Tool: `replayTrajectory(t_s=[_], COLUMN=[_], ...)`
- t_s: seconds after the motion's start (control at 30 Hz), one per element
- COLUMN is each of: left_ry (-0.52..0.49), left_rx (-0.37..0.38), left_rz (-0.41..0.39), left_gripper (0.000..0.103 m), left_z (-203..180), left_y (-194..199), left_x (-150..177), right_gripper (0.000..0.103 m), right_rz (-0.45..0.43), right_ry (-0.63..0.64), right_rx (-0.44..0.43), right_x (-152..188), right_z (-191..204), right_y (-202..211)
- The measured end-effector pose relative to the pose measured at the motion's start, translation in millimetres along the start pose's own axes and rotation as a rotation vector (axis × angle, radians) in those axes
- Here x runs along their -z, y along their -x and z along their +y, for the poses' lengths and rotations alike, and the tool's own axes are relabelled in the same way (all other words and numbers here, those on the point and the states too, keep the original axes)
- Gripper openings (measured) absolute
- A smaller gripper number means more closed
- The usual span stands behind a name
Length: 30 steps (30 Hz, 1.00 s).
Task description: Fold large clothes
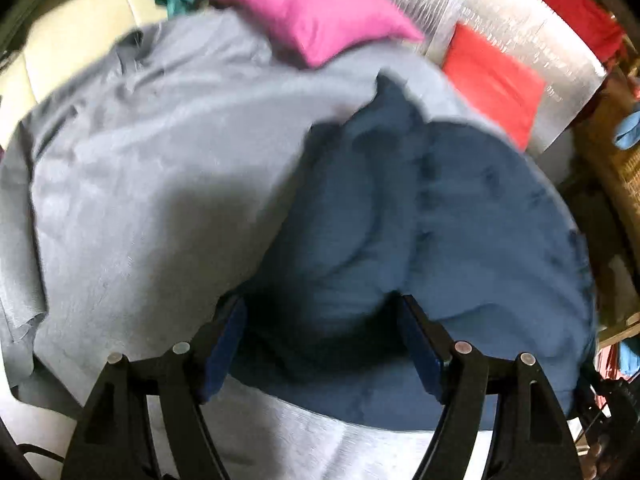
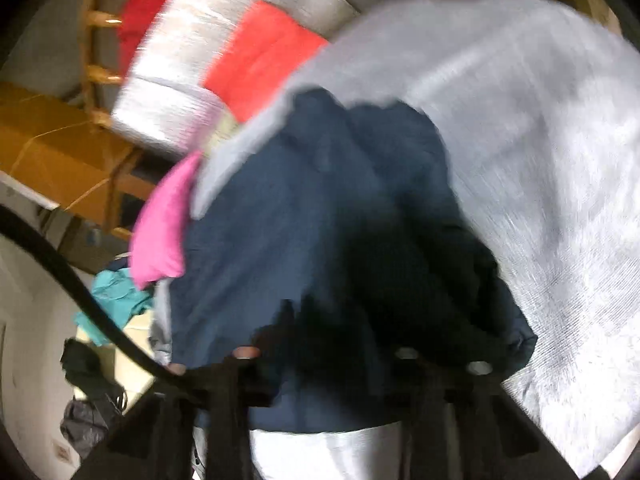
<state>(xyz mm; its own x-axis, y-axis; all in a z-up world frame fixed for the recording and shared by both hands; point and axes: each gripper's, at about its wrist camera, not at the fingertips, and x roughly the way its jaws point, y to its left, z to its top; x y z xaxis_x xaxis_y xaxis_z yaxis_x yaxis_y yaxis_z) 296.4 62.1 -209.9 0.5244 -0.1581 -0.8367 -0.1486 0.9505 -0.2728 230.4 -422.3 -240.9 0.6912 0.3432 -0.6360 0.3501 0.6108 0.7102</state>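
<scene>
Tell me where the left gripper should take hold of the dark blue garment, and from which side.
Probably the bunched ridge of the dark blue fabric garment, right ahead of the left gripper, whose jaws stand open around it. Come straight forward: the raised fold there gives more to pinch than the flat edge over the grey cloth.

No readable text, labels, brands or numbers in either view. Silver foil sheet (image 1: 516, 20) in the upper right of the left wrist view carries faint dark marks that could be print, too blurred to read. Same foil sheet (image 2: 176, 92) in the upper left of the right wrist view is motion-smeared, nothing legible.
</scene>
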Motion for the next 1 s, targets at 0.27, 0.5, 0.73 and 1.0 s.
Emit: replayTrajectory(t_s=[0.27,0.5,0.73,1.0], left_ry=[-0.041,-0.243,-0.328,-0.35], left_rx=[0.015,0.044,-0.061,-0.075], left_rz=[-0.152,-0.161,-0.108,-0.13], left_gripper=[0.079,0.08,0.082,0.082], left_z=[-12,-67,-89,-93], left_y=[33,31,10,14], left_x=[11,32,45,49], right_gripper=[0.022,0.033,0.035,0.041], right_rz=[-0.065,0.005,0.134,0.043], right_ry=[0.081,0.29,0.213,0.242], right_rx=[-0.039,-0.115,-0.058,0.032], right_x=[12,41,45,38], right_z=[16,68,54,51], right_y=[24,3,-27,-7])
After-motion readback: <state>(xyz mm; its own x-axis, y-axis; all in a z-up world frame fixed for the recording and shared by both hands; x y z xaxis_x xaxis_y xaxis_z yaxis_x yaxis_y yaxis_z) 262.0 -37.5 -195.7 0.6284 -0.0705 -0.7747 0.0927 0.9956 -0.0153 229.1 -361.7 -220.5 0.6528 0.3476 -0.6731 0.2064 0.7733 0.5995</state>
